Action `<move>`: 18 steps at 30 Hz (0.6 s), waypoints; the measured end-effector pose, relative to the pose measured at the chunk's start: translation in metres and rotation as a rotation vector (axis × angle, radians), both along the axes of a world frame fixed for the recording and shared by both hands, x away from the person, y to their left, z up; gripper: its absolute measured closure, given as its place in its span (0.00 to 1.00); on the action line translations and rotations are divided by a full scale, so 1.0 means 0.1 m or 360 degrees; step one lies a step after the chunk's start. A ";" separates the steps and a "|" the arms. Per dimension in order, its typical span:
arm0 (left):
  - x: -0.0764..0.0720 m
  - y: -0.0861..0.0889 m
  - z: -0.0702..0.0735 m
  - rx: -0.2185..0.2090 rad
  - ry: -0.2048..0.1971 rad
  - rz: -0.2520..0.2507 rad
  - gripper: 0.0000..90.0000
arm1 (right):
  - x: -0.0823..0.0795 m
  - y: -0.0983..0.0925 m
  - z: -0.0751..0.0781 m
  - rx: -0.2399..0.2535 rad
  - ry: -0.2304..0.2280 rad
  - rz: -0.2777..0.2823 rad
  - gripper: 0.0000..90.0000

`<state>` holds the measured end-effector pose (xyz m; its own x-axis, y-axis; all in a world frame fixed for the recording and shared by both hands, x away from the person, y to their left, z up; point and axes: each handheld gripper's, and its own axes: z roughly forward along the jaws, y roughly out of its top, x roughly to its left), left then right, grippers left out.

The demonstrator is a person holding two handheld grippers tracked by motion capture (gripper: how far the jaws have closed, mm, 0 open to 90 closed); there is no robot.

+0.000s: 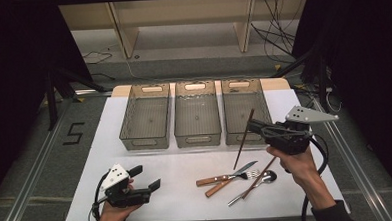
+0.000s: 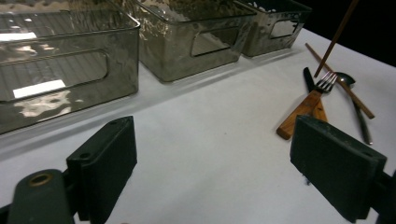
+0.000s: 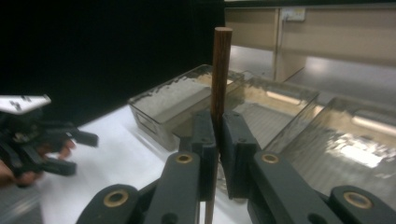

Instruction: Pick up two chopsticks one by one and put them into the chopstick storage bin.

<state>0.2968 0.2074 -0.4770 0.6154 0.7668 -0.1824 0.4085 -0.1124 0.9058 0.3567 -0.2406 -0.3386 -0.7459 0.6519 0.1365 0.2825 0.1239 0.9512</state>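
Observation:
My right gripper (image 1: 251,125) is shut on a dark brown chopstick (image 1: 244,141), which hangs tilted above the table in front of the right bin (image 1: 235,137). In the right gripper view the chopstick (image 3: 220,70) stands upright, clamped between the pads of that gripper (image 3: 218,135). My left gripper (image 1: 146,176) rests low at the front left, open, with nothing between its fingers (image 2: 107,163). On the white table (image 1: 176,166) lie a wooden-handled fork (image 1: 222,178), a knife (image 1: 245,167), a spoon (image 1: 267,176) and a second chopstick (image 1: 261,176).
Three smoky clear bins stand side by side at the back: left (image 1: 144,142), middle (image 1: 198,139) and right. All look empty inside. The left gripper view has the cutlery heap (image 2: 322,88) off to its right. Dark curtains flank the table.

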 end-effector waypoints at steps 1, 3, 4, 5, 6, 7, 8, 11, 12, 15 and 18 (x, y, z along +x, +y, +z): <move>0.01 -0.01 0.01 -0.0020 0.0009 -0.0007 0.16 | 0.01 0.01 -0.02 0.0030 0.0034 0.0000 0.95; 0.02 -0.05 0.04 -0.0044 0.0034 -0.0037 0.16 | 0.03 0.04 -0.06 0.0066 0.0072 0.0004 0.95; 0.02 -0.05 0.04 -0.0044 0.0034 -0.0037 0.16 | 0.05 0.05 -0.09 0.0096 0.0089 0.0010 0.95; 0.04 -0.08 0.05 -0.0051 0.0043 -0.0045 0.16 | 0.06 0.07 -0.11 0.0132 0.0117 0.0019 0.95; 0.07 -0.13 0.09 -0.0055 0.0075 -0.0069 0.16 | 0.07 0.09 -0.14 0.0163 0.0136 0.0025 0.95; 0.07 -0.13 0.09 -0.0055 0.0075 -0.0069 0.16 | 0.08 0.12 -0.17 0.0184 0.0155 0.0029 0.95; 0.09 -0.15 0.10 -0.0073 0.0095 -0.0082 0.16 | 0.09 0.14 -0.20 0.0201 0.0168 0.0036 0.95; 0.17 -0.27 0.19 -0.0071 0.0123 -0.0131 0.17 | 0.12 0.23 -0.28 0.0275 0.0231 0.0068 0.95; 0.20 -0.31 0.22 -0.0063 0.0116 -0.0148 0.17 | 0.13 0.25 -0.30 0.0302 0.0243 0.0085 0.95; 0.31 -0.52 0.37 -0.0016 0.0120 -0.0234 0.17 | 0.14 0.34 -0.31 0.0356 0.0273 0.0130 0.95; 0.37 -0.66 0.48 0.0021 0.0128 -0.0295 0.18 | 0.12 0.43 -0.31 0.0390 0.0279 0.0177 0.95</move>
<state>0.3336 0.1413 -0.4286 0.7300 0.6445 -0.2275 0.4508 -0.2038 0.8690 0.3690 -0.1976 -0.3700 -0.7619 0.4996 0.4121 0.4422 -0.0635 0.8946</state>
